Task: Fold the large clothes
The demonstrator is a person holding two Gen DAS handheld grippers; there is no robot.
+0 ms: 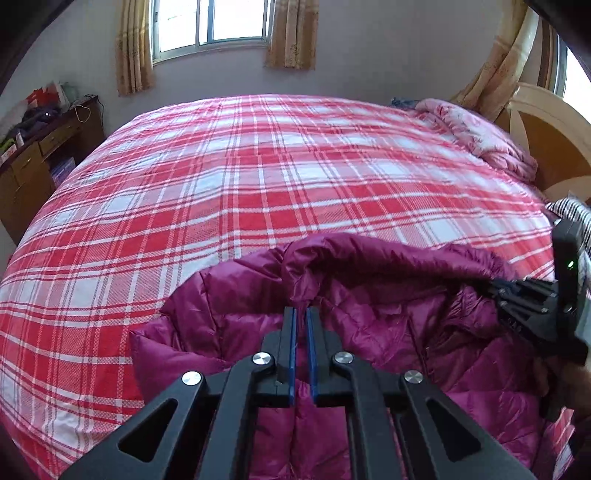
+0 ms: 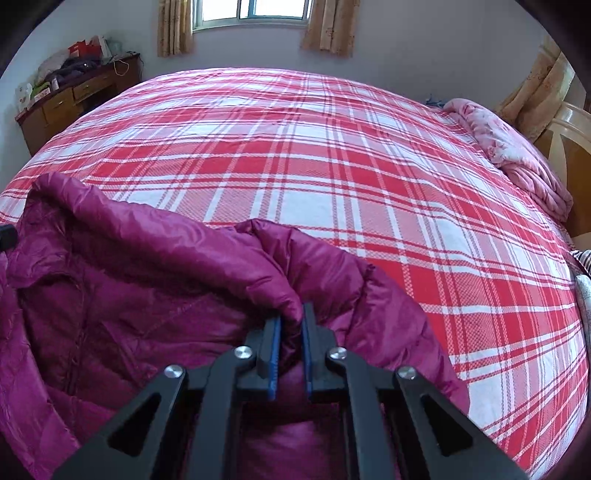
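Two wrist views of a bed covered by a red-and-white plaid sheet, with a magenta quilted down jacket lying at its near edge. The jacket is spread partly open, with its darker lining and a seam line showing, and its upper edge is raised into a rolled ridge across the sheet.

Left tongs: drawn together on a pinch of the jacket's raised edge. The blue pads stand almost parallel with only a thin fold of fabric between them.

Right tongs: likewise clamped on a bunched fold of the same jacket, farther along the raised edge. The fabric puckers where it enters the pads. In the left wrist view the right tongs appear at the right margin, their tips buried in the jacket's edge, with a striped sleeve behind them.

Background: a crumpled pink quilt lies at the far right of the bed against a cream and wood headboard. A wooden dresser bearing piled items stands at the far left. A window with tan curtains occupies the far wall.
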